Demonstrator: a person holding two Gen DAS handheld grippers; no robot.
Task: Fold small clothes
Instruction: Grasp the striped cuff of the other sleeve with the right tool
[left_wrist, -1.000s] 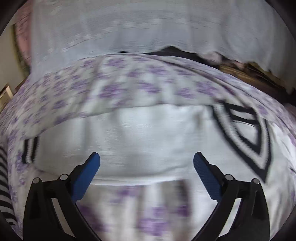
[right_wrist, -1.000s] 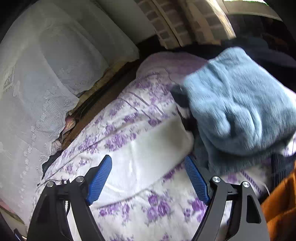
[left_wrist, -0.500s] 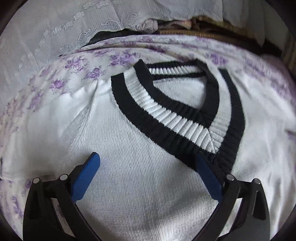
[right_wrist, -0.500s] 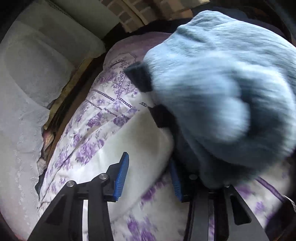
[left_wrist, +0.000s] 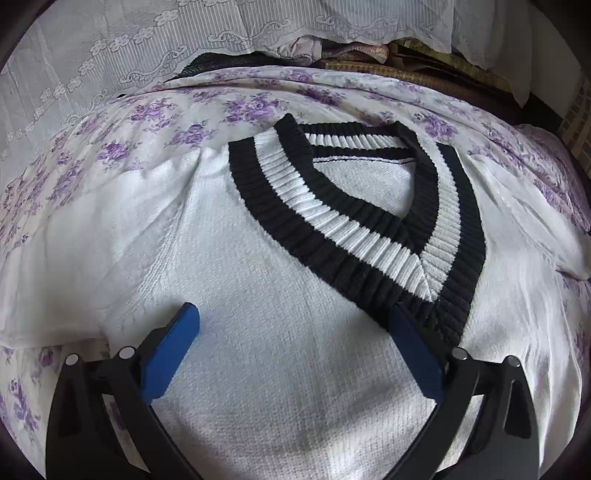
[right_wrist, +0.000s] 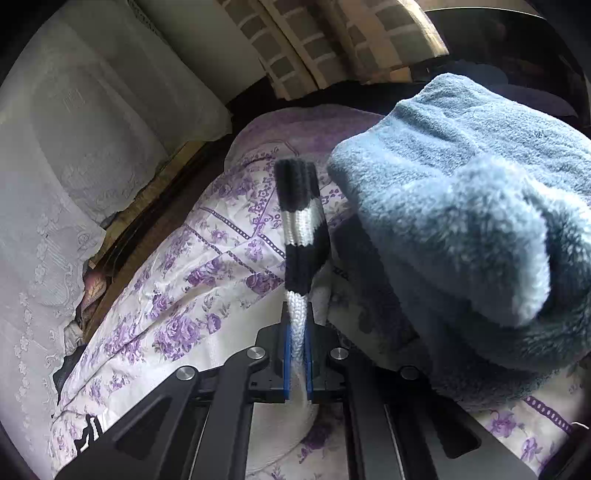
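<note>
A white knit sweater (left_wrist: 240, 258) with a black-and-white striped V-neck collar (left_wrist: 332, 229) lies flat on a purple-flowered bedsheet (left_wrist: 166, 122). My left gripper (left_wrist: 291, 308) is open just above the sweater's chest, its right finger beside the point of the V and nothing between its blue pads. In the right wrist view, my right gripper (right_wrist: 297, 325) is shut on the sweater's sleeve. The sleeve's black-and-white cuff (right_wrist: 301, 221) sticks out beyond the pads, over the sheet (right_wrist: 184, 295).
A fluffy light-blue fleece garment (right_wrist: 480, 221) is piled on the bed close to the right of my right gripper. White lace cloth (left_wrist: 110, 55) (right_wrist: 74, 129) hangs behind the bed's far edge. A dark gap with clutter runs between bed and cloth.
My left gripper swung from the sweater's edge over to its collar and then stopped. The right gripper's jaws came together on the sleeve, and the cuff now stands out past them.
</note>
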